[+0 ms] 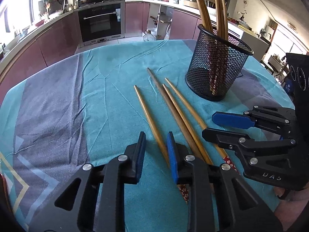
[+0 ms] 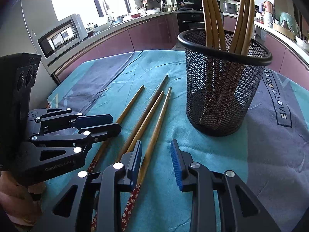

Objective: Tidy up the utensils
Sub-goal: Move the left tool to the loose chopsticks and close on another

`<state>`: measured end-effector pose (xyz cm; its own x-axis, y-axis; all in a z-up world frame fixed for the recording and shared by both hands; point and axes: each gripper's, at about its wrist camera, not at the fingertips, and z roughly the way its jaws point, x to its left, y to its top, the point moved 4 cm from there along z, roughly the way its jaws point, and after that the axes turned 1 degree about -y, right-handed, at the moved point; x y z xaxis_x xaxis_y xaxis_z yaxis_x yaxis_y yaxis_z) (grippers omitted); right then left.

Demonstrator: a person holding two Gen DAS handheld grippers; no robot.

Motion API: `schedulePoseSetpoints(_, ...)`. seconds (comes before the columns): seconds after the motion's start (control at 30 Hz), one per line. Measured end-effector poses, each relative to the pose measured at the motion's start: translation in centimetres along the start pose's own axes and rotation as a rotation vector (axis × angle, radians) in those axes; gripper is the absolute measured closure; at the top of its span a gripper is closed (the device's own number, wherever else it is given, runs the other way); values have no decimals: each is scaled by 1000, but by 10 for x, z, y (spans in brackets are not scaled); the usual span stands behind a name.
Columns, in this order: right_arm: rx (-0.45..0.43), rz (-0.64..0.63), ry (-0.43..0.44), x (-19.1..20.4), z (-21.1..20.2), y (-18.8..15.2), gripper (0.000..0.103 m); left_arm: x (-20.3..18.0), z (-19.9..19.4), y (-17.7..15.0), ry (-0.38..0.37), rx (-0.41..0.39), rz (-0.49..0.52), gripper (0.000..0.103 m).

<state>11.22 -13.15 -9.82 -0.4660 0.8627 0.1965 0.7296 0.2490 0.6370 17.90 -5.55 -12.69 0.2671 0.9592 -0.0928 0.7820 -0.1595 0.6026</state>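
Nearest, the left gripper (image 1: 155, 145) hangs over the cloth (image 1: 108, 104) with its jaws apart; the leftmost chopstick (image 1: 148, 119) runs between the pads, and no pad visibly presses it. To its right the right gripper (image 2: 156, 154) is also parted, with the rightmost chopstick (image 2: 154, 133) passing just inside its left pad; whether that pad touches it cannot be told. Four chopsticks lie side by side on the cloth, tips pointing far, the two middle ones (image 1: 173, 110) close together. Farther right stands the mesh cup (image 2: 224, 89), upright, with several chopsticks (image 2: 210, 15) leaning in it.
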Motion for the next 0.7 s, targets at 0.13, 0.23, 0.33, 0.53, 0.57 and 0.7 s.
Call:
schedulePoseSetpoints(0.13,2,-6,-7,2,5,6,74,2,5,7,8,1,-9,78)
schedulePoseSetpoints(0.23,2,-12,-20,3,10,11,76,2,9,11,10,0,-7,78)
schedulePoseSetpoints(0.33,4,-17,-35,4,15,15,80,0,13,15,11,-3,-1,78)
schedulePoseSetpoints(0.53,4,-13,-53,3,19,18,94,1,16,18,18,-7,-19,86)
schedulePoseSetpoints(0.57,3,-4,-47,2,19,18,95,1,16,18,16,-7,-22,86)
schedulePoseSetpoints(0.7,2,19,-26,-4,19,17,98,1,16,16,19,-11,-40,91)
